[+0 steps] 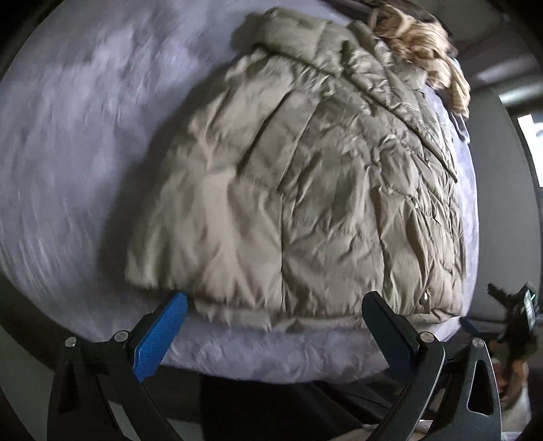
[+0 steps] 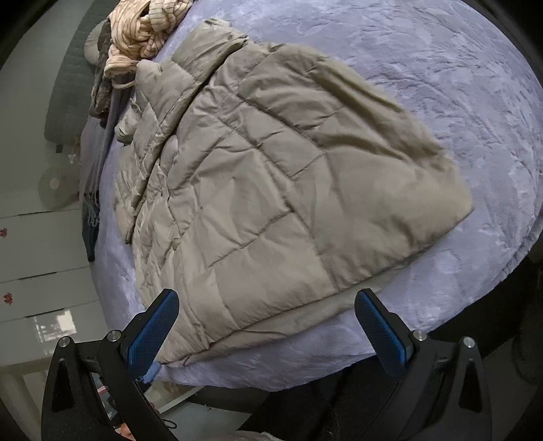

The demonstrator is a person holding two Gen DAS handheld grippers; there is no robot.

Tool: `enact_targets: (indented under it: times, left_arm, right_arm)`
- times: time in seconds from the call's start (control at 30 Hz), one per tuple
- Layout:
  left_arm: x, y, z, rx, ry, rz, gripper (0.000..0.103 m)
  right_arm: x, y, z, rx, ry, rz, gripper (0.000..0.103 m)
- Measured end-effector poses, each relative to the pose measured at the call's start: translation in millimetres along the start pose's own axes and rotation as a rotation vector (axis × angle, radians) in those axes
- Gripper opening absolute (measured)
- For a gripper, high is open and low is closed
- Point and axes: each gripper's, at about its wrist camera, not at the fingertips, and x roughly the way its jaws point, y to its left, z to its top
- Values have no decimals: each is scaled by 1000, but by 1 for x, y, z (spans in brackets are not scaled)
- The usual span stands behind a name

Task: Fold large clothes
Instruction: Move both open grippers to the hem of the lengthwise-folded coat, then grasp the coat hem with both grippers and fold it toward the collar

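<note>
A khaki quilted puffer jacket (image 1: 305, 190) lies spread flat on a lilac plush bed cover (image 1: 68, 152), its hem towards me. It also shows in the right wrist view (image 2: 271, 190) on the same cover (image 2: 441, 68). My left gripper (image 1: 275, 305) is open and empty, hovering just above the jacket's hem near the bed's front edge. My right gripper (image 2: 268, 308) is open and empty, also over the hem, its left finger beside the jacket's near corner.
A crumpled striped beige garment (image 2: 146, 30) lies at the far end of the bed, also seen in the left wrist view (image 1: 417, 44). A scarf (image 2: 91, 203) hangs over the bed's left side. White drawers (image 2: 34, 254) stand left of the bed.
</note>
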Motion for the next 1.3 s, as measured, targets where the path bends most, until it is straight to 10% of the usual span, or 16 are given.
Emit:
enact_targets:
  times: [0.33, 0.6, 0.7, 0.8, 0.97, 1.3]
  left_arm:
    - [39, 23, -7, -244, 52, -187, 103]
    - [57, 3, 14, -247, 35, -184, 103]
    - [55, 2, 19, -266, 20, -188, 74]
    - [54, -4, 24, -232, 34, -216, 28]
    - [28, -20, 33, -94, -24, -213, 16]
    - [-21, -41, 58, 89, -130, -236, 16]
  right_arm:
    - [6, -63, 6, 216, 0, 79, 103]
    - [33, -87, 11, 342, 13, 164, 103]
    - [35, -89, 12, 384, -1, 234, 102]
    - [34, -87, 12, 415, -9, 302, 81]
    - [36, -87, 10, 437, 4, 276, 14]
    - [10, -49, 14, 269, -100, 225, 8]
